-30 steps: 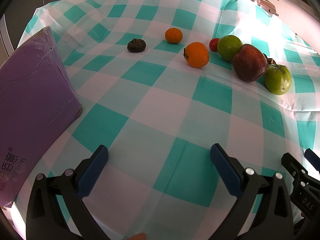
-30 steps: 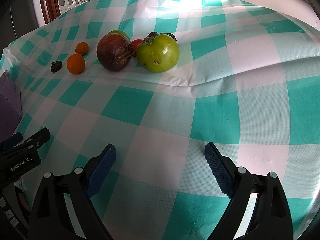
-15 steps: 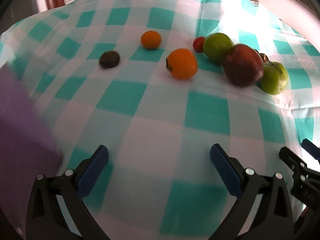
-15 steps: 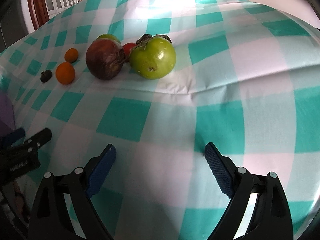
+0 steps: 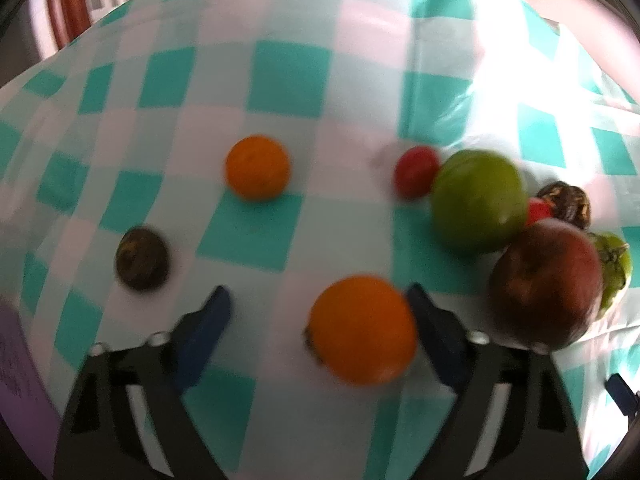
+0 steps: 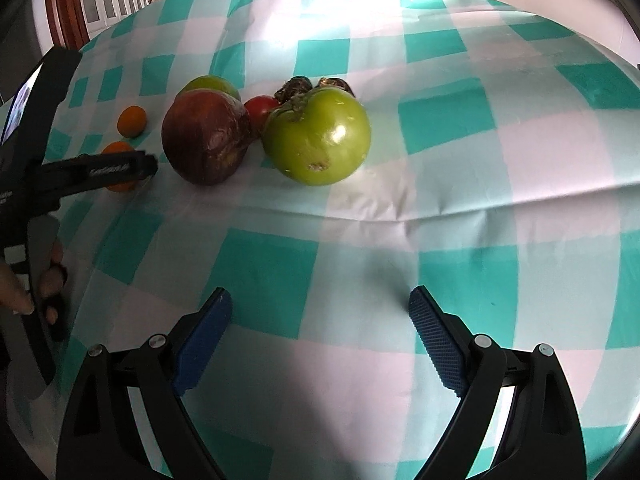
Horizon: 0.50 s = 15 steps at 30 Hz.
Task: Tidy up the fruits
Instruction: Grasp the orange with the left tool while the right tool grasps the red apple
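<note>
Between the wide left claw [image 5: 316, 308] sits an orange [image 5: 362, 330]; the wide right claw [image 6: 320, 308] frames bare cloth [image 6: 460, 184].

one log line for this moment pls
left gripper: open, around big orange | right gripper: open, empty, over cloth | fruit: none lifted

We recorded a teal-and-white checked plastic tablecloth [image 6: 440, 128], two round orange citrus fruits [image 5: 362, 330], a glossy green tomato [image 6: 318, 142], a maroon-brown round fruit [image 6: 206, 138], and blue-padded black gripper fingers [image 6: 204, 330].
</note>
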### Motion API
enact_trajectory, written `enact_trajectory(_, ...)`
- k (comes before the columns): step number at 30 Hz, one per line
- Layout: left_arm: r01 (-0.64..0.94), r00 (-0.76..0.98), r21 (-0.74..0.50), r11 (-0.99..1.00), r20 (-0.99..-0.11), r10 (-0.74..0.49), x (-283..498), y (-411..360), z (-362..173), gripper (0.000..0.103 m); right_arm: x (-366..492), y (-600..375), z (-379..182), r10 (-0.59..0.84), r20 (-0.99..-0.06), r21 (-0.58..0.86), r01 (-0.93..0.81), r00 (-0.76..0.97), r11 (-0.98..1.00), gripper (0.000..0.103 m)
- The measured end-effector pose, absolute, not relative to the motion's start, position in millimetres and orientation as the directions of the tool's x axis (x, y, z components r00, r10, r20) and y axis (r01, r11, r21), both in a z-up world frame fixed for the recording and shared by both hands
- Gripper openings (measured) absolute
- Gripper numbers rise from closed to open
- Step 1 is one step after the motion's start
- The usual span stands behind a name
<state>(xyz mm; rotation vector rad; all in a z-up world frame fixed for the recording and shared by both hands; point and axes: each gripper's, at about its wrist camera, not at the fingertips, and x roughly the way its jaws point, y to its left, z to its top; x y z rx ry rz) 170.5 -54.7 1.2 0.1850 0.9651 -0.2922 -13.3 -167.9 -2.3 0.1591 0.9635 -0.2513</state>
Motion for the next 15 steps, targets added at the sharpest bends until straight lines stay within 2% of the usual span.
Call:
enact_trajectory(1, 0.353, 0.531, 0.019, 0.935, -0.827, -0.183, 170.4, -56.4, 3.1, 0.057, -6.3, -165.1, -1.8, -0.128, -0.829, 0.03, 0.271, 0.545, 0.962, 0.088)
enact_trajectory(2, 0.387, 0.519, 0.006, 0.922, -0.828, -0.212, 169.2, -58.6, 6.0, 0.043, -0.9, -163.3, -1.6, -0.117, -0.829, 0.038, 0.264, 0.547, 0.964, 0.088)
enact_trajectory(7, 0.331, 0.582, 0.058, 0.942, -0.799, -0.155, 147.1, -42.1, 35.0, 0.042, 35.7, -148.8, 2.1, -0.018, -0.829, 0.122, 0.212, 0.559, 0.97, 0.088)
enact_trajectory(13, 0.313, 0.694, 0.023, 0.949, -0.688, -0.212, 100.8, -4.1, 117.5, 0.043, 84.6, -135.4, 6.3, 0.043, -0.819, 0.213, 0.234, 0.572, 0.949, 0.086)
enact_trajectory(15, 0.301, 0.691, 0.008, 0.953, -0.691, -0.212, 92.9, 8.5, 131.6, 0.043, 98.9, -136.0, 7.5, 0.042, -0.819, 0.243, 0.279, 0.573, 0.929, 0.086)
